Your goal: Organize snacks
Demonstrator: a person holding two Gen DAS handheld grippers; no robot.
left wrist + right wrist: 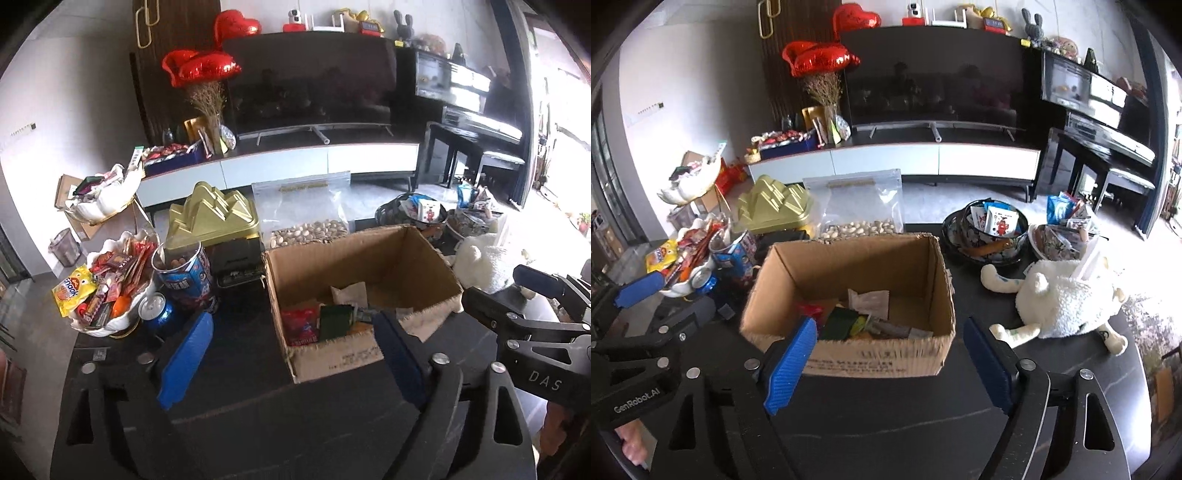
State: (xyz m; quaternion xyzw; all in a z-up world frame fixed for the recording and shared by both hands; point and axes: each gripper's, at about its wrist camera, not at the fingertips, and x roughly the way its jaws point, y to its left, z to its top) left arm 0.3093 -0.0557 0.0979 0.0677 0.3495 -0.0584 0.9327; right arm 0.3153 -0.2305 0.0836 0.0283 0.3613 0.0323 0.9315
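Cardboard box [849,295] upright, mouth upward

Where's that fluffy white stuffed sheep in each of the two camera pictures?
Left wrist view: the white plush sheep sits at the right edge, partly hidden behind the right gripper.
Right wrist view: it lies in full sight, right of centre.
Shared landmark: the open cardboard box, directly left of the sheep.

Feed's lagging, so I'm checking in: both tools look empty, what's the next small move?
Probably lower the right tool into the cardboard box toward the dark green packet: both tools are open and empty, and loose packets lie jumbled on the box floor.
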